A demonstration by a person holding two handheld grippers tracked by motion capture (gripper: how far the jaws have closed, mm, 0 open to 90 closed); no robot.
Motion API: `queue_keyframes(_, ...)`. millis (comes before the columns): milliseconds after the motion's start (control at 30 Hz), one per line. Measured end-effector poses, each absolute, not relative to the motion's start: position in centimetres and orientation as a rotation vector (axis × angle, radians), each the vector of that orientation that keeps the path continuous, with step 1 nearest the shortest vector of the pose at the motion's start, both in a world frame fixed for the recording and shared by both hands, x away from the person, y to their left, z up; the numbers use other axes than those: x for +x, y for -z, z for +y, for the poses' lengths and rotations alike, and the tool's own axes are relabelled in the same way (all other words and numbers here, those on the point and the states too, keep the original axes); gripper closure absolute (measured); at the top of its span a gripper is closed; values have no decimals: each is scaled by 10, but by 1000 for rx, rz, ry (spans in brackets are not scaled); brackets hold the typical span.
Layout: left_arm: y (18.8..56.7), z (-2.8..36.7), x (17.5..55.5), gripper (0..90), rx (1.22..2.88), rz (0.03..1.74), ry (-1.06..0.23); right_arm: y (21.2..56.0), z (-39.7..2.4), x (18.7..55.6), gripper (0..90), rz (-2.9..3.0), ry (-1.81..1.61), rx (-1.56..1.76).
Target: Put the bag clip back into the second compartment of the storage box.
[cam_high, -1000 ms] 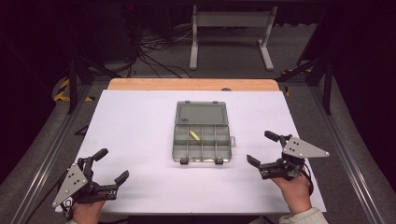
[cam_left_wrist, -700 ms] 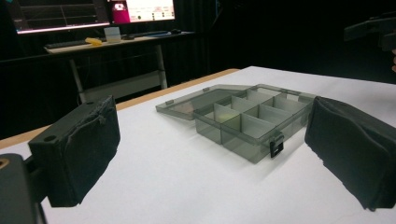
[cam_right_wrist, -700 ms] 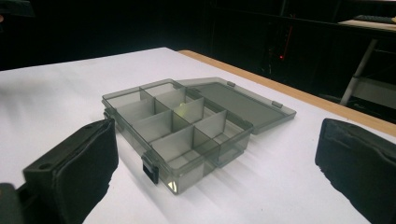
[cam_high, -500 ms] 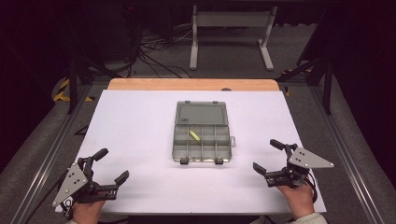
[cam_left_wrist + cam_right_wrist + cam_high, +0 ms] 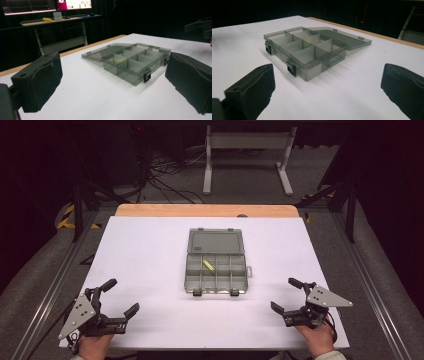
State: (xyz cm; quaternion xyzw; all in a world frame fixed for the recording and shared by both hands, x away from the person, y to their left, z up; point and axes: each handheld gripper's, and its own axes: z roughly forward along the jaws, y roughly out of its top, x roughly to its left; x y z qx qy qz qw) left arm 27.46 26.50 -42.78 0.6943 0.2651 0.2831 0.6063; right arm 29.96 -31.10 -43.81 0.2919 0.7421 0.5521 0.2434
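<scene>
With both grippers' jaws spread and empty, the open compartment box should be approached squarely. The lid is best lifted by its far edge.

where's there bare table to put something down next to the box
Bare white table lies left of the open organizer box, out to the left edge, and likewise right of it. A bare strip also runs between the box's latches and the left gripper and right gripper. Behind, the flat-lying lid takes the middle.

No text, label or number is legible anywhere, including on the organizer box.
</scene>
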Motion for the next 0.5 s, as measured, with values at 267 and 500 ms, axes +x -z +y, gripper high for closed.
queue_keyframes(267, 430, 267, 278, 7, 1595, 622, -636, 443, -308, 301, 1, 2043, -1480, 825)
queue_keyframes(500, 431, 266, 278, 6, 1591, 625, -636, 444, -305, 302, 0, 2062, -1484, 824)
